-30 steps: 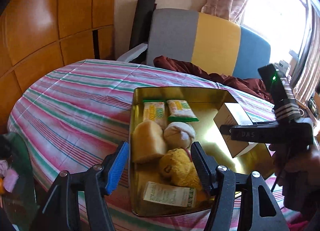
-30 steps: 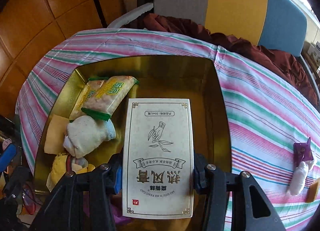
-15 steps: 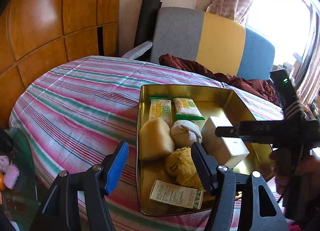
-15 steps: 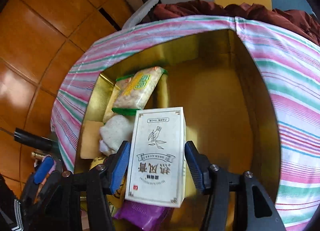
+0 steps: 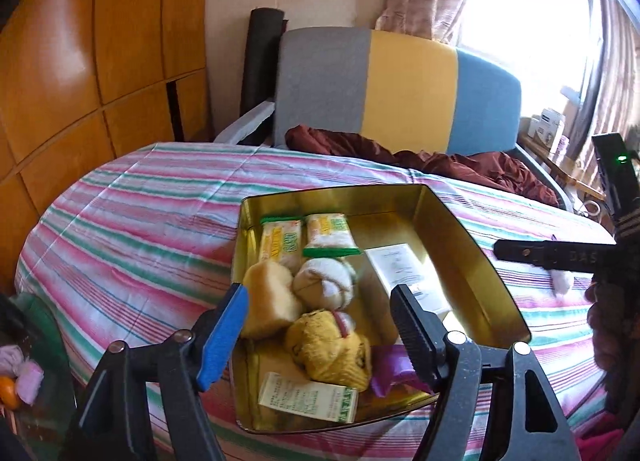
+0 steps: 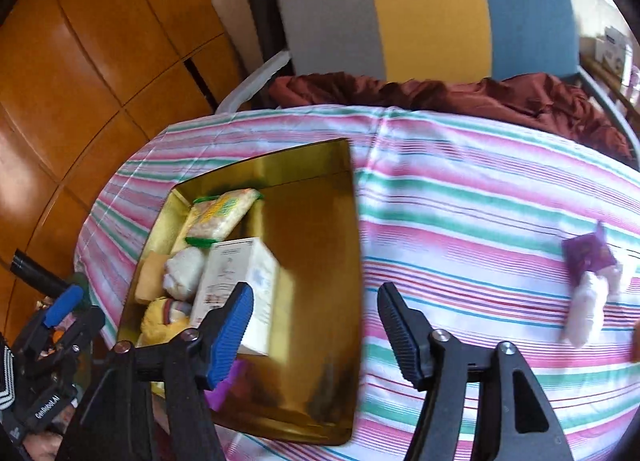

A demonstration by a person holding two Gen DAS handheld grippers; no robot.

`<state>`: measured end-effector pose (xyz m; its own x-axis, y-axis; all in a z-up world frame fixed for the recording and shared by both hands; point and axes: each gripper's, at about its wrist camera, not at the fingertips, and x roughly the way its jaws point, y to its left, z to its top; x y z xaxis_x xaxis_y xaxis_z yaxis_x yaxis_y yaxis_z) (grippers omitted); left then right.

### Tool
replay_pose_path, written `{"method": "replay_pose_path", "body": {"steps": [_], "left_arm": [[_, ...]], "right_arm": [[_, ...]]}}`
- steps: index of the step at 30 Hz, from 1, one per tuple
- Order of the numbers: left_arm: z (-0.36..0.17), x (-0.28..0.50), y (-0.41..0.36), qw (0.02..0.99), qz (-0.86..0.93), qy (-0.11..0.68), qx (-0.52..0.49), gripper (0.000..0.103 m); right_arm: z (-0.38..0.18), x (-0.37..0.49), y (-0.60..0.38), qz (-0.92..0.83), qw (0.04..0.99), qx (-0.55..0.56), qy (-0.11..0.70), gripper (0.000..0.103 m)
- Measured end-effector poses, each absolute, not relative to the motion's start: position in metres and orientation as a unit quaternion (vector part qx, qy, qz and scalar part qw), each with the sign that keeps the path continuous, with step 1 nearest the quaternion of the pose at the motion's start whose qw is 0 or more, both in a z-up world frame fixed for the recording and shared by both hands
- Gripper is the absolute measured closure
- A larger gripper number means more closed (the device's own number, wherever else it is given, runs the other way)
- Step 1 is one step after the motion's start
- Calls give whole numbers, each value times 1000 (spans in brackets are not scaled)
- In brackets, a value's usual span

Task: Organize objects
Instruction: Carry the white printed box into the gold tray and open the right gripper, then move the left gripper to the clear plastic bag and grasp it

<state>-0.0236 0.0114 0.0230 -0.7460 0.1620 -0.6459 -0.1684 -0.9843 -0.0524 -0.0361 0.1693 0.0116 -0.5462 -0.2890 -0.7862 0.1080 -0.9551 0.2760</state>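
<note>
The gold tin [image 5: 472, 245] is glossy metal with mirror-bright walls, and inside it a matt white cardboard box [image 5: 404, 273] lies beside crinkly, shiny plastic snack packets [image 5: 330, 233] and soft, rough knitted cloth bundles [image 5: 328, 353]. Under the tin, the desk wears a striped woven cloth [image 5: 132, 237], matt and lightly creased. Behind the tin stand smooth varnished wood panels [image 5: 80, 61].

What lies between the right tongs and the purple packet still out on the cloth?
Nothing visible. The right tongs stand open and empty above bare striped cloth, and the purple packet lies beyond them to the right, against a white bundle.
</note>
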Motion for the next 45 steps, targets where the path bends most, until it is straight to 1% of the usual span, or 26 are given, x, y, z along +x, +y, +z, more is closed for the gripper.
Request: {"method": "replay_pose_path", "body": {"steps": [7, 16, 22, 25, 26, 28, 36, 45], "left_arm": [[30, -21, 40, 119, 932, 32, -340, 29], [38, -23, 82, 160, 926, 62, -335, 29], [39, -23, 115, 188, 918, 84, -338, 29], [38, -26, 133, 199, 914, 95, -341, 29], [38, -26, 139, 203, 912, 99, -341, 29], [38, -27, 152, 212, 909, 106, -341, 29], [29, -37, 202, 245, 893, 124, -357, 29], [13, -44, 252, 280, 870, 134, -384, 29]], "right_arm": [[24, -22, 242, -889, 37, 443, -113, 36], [34, -6, 352, -895, -89, 421, -115, 36], [20, 5, 418, -891, -185, 397, -120, 36], [-1, 16, 448, -875, -224, 398, -161, 36], [-7, 17, 456, -863, -231, 412, -178, 36], [-4, 22, 467, -864, -227, 398, -208, 36], [2, 31, 480, -862, -228, 379, -248, 36], [-3, 49, 506, -839, -250, 361, -320, 36]]}}
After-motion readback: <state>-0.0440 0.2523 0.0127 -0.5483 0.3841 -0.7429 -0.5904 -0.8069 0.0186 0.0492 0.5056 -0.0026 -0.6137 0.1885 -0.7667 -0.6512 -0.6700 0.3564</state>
